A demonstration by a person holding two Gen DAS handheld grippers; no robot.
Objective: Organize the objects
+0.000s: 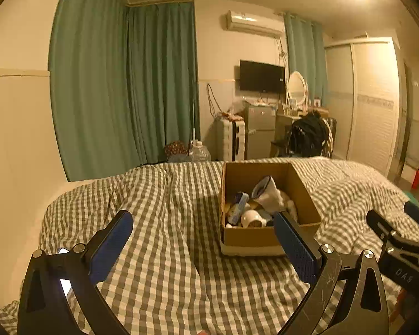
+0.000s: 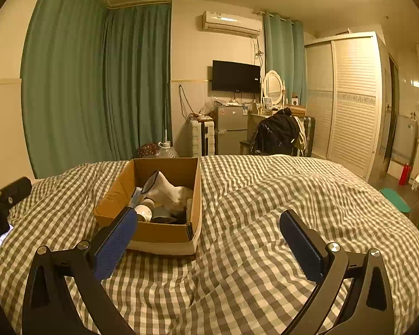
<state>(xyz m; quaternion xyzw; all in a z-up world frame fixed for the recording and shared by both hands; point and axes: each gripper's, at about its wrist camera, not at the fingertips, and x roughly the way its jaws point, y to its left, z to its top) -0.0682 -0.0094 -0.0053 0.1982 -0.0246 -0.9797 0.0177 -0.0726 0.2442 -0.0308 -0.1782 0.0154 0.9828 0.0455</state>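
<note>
An open cardboard box [image 1: 304, 192] sits on the checked bed cover [image 1: 167, 223]; it also shows in the right wrist view [image 2: 114, 195]. Inside lie a white sock [image 1: 268, 195], a white cup [image 1: 251, 219], a blue-white tube [image 1: 237, 206] and other small items. My left gripper [image 1: 204, 217] is open and empty, hovering above the cover just left of and before the box. My right gripper [image 2: 209, 217] is open and empty, just right of the box's near corner. The right gripper also shows at the right edge of the left wrist view [image 1: 399, 217].
The bed cover [image 2: 293, 209] bulges in folds to the right of the box. Behind the bed stand green curtains [image 1: 120, 83], a small fridge [image 1: 258, 131], a chair with a black bag [image 1: 307, 136], a wardrobe [image 1: 374, 106] and a water jug [image 1: 199, 150].
</note>
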